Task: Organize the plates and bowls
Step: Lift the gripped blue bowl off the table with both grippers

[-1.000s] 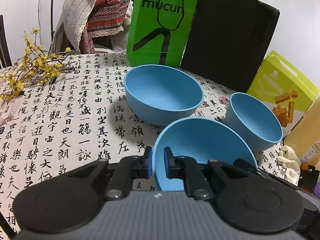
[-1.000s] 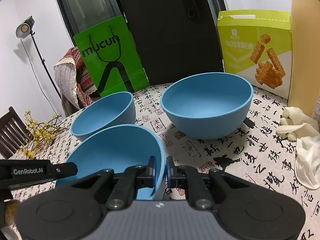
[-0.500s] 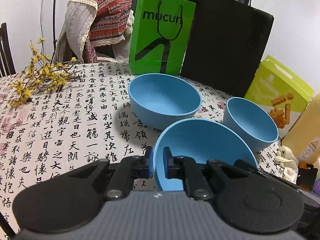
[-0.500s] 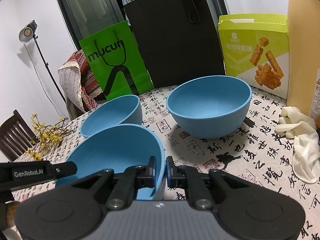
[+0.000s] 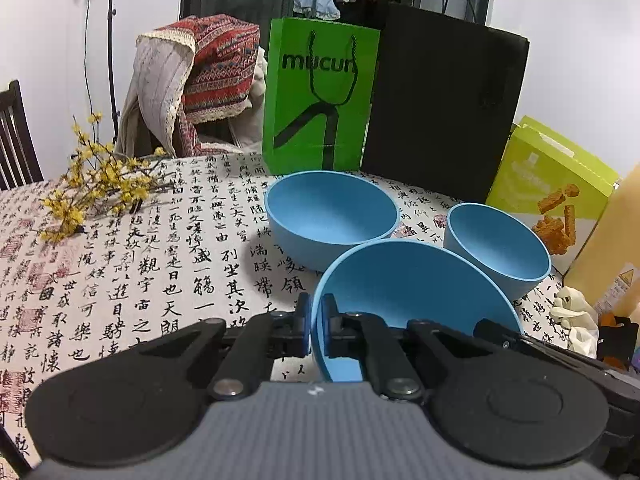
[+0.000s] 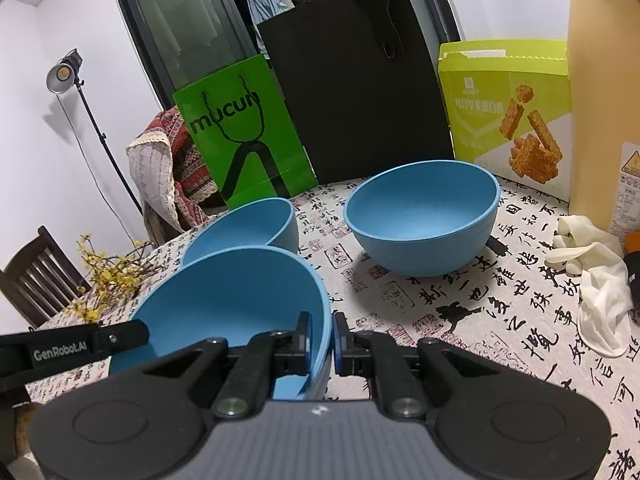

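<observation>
Both grippers pinch opposite rim edges of the same near blue bowl [image 5: 412, 284]: left gripper [image 5: 316, 330] closed on its left rim, right gripper [image 6: 321, 338] closed on its right rim. Bowl is round, no long axis, mouth facing up and tipped slightly; whether it touches the calligraphy tablecloth [image 5: 160, 264] can't be told. Beyond it a wide blue bowl [image 5: 330, 214] and a deeper blue bowl [image 6: 422, 216] stand upright, apart, before the green mucun bag [image 5: 320, 96].

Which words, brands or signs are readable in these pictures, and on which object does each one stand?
"mucun": on the green paper bag.
"GenRobot.AI": on the left gripper, seen from the right wrist view.
Yellow triangle warning sign: on the tall tan container's label; its small print is unreadable.
White print on the green snack box: too blurred to read.
Calligraphy characters cover the tablecloth; I cannot transcribe them reliably.
</observation>
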`<action>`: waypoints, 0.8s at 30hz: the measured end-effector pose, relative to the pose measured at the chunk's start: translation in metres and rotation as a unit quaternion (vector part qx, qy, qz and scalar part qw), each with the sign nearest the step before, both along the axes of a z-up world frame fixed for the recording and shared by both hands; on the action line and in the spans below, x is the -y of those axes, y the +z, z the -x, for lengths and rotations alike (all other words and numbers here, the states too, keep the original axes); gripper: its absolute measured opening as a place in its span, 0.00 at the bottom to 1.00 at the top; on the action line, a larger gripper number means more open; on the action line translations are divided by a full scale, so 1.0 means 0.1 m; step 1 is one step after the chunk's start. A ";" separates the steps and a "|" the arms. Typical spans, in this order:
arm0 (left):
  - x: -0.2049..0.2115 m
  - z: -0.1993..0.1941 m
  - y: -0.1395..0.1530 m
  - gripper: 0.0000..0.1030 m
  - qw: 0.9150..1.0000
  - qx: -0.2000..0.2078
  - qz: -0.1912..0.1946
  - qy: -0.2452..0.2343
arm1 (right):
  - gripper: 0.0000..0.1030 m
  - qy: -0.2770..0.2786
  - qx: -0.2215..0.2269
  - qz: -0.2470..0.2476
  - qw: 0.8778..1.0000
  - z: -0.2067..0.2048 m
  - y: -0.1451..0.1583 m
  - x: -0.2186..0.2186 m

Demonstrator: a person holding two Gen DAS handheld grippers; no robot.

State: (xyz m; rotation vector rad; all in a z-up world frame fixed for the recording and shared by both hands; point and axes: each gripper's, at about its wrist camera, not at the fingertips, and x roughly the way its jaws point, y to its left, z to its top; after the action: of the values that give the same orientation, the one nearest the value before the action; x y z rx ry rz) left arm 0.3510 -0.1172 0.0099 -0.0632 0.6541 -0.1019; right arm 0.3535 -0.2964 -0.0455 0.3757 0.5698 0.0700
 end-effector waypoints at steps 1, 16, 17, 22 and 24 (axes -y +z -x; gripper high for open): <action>0.00 0.02 0.01 0.06 1.000 0.003 -0.002 -0.002 | 0.10 -0.001 0.002 0.000 1.000 0.02 0.01 0.00; -0.07 0.20 0.08 0.06 1.000 0.018 -0.009 0.004 | 0.10 0.005 0.013 0.001 1.000 0.15 0.11 -0.07; -0.08 0.21 0.09 0.06 1.000 0.019 -0.009 0.005 | 0.10 0.006 0.013 0.003 1.000 0.16 0.12 -0.09; -0.17 0.26 0.10 0.06 1.000 0.021 -0.004 0.013 | 0.10 0.013 0.015 0.005 1.000 0.18 0.14 -0.15; -0.20 0.29 0.11 0.06 1.000 0.022 -0.004 0.015 | 0.10 0.015 0.016 0.005 1.000 0.20 0.15 -0.19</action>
State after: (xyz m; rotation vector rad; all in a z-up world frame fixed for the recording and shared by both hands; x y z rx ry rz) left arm 0.3222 -0.0973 0.0208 -0.0627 0.6103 -0.0707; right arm 0.3334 -0.2777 -0.0301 0.3549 0.5433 0.1012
